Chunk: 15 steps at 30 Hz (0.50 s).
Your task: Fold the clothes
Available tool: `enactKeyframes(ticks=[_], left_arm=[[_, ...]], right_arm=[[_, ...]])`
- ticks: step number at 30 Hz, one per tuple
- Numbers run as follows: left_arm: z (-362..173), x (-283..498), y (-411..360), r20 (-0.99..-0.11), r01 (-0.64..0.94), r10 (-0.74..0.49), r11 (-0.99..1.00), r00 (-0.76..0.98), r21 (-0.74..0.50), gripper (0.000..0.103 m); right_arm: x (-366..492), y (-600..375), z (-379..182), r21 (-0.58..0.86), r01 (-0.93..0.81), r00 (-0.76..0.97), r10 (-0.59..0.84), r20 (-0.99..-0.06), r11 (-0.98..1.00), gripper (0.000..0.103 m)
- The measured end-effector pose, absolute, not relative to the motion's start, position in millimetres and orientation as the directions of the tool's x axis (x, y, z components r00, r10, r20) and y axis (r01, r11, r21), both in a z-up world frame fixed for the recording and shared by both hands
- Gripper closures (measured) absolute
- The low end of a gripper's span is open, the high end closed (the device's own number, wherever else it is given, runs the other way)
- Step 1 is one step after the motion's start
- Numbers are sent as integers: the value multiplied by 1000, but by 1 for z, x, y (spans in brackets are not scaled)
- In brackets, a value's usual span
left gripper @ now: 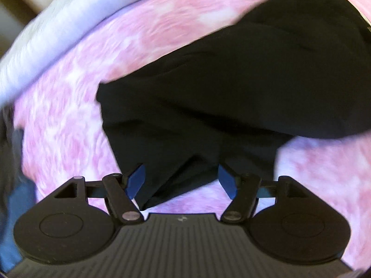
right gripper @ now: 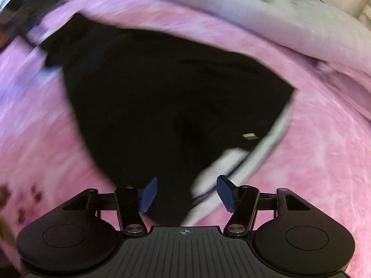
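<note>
On the fuzzy pink blanket (left gripper: pixel 69 120) lay a black piece of clothing (left gripper: pixel 208 88), spread out and a bit crumpled. Both views were blurry. Over its near corner hung the left gripper (left gripper: pixel 182 180), its blue fingers (left gripper: pixel 136 180) wide apart and gripping nothing. Above another corner, by a white trim (right gripper: pixel 266 143), the right gripper (right gripper: pixel 185 194) also stood wide apart with cloth between its fingers, not squeezed.
</note>
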<state>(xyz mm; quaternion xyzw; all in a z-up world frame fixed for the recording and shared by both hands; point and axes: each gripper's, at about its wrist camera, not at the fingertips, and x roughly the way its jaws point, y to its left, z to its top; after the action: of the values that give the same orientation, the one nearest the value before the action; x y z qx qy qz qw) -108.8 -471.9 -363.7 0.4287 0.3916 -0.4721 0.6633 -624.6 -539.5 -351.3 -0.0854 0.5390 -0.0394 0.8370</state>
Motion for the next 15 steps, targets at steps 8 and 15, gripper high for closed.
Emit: enactKeyframes(ticks=[8, 15], left_arm=[[-358, -99, -475, -926, 970, -374, 239, 47, -47, 51], [-339, -72, -465, -925, 980, -379, 196, 36, -42, 103]], right_arm=[[-600, -464, -406, -393, -142, 361, -322, -875, 908, 41], [-589, -454, -407, -425, -160, 326, -359, -875, 891, 41]])
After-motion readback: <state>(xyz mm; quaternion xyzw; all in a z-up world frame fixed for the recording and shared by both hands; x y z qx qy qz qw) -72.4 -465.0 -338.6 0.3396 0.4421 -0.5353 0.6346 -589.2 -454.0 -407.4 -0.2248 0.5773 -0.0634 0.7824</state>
